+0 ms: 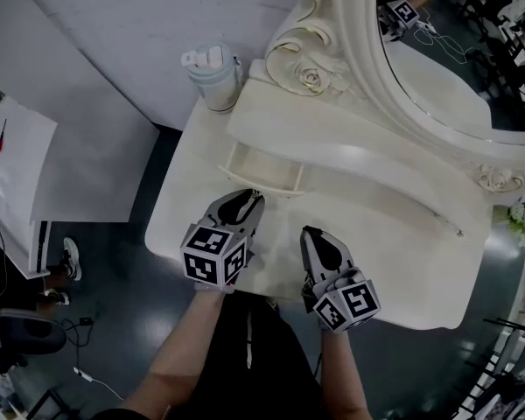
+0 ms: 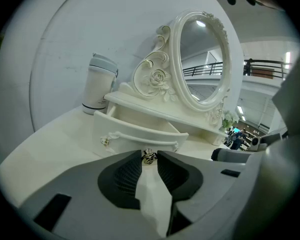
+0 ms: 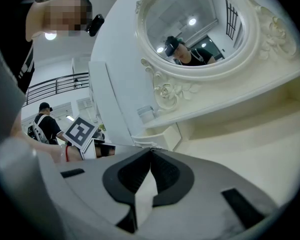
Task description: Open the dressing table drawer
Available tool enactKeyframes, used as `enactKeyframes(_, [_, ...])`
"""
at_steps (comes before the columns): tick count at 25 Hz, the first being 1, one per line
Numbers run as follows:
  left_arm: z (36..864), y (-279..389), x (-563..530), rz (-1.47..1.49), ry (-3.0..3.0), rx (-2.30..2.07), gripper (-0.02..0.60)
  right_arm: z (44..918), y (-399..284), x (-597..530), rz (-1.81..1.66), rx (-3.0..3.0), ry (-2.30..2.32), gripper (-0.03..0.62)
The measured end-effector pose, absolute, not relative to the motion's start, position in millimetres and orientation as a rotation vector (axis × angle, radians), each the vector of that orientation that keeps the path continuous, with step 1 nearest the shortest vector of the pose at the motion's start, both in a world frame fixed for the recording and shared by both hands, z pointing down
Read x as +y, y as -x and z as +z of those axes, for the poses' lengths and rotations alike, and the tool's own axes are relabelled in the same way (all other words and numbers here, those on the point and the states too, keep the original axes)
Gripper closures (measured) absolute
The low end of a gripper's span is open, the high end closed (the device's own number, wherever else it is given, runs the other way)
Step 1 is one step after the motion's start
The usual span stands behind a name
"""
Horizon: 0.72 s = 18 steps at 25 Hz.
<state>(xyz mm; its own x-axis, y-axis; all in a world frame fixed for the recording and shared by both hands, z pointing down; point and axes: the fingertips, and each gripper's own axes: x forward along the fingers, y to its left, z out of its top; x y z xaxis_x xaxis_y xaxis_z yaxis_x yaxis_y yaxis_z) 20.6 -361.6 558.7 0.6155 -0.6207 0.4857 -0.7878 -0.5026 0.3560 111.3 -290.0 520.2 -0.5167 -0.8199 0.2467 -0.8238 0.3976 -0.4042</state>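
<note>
The white dressing table (image 1: pixel 394 243) has a small drawer (image 1: pixel 261 173) under its raised shelf, and the drawer stands pulled out towards me. In the left gripper view the drawer front (image 2: pixel 140 133) carries a small metal knob (image 2: pixel 149 157). My left gripper (image 1: pixel 255 197) (image 2: pixel 149 156) is shut on that knob, a jaw tip on each side of it. My right gripper (image 1: pixel 307 233) (image 3: pixel 151 151) rests shut and holds nothing, just right of the left one over the tabletop. It sees the drawer (image 3: pixel 162 136) to its left.
A white lidded tumbler (image 1: pixel 212 77) (image 2: pixel 98 88) stands at the table's back left corner. The ornate oval mirror (image 1: pixel 437 59) (image 2: pixel 202 59) (image 3: pixel 190 29) rises behind the shelf. A white board (image 1: pixel 17 160) leans at the left, and people stand in the background.
</note>
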Motion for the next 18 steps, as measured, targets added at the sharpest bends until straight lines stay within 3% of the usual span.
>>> enactKeyframes(18, [559,-19,-350,0.393,-2.276,-1.113,0.469,518,-117,-269,0.767,-2.625,-1.547,0.588])
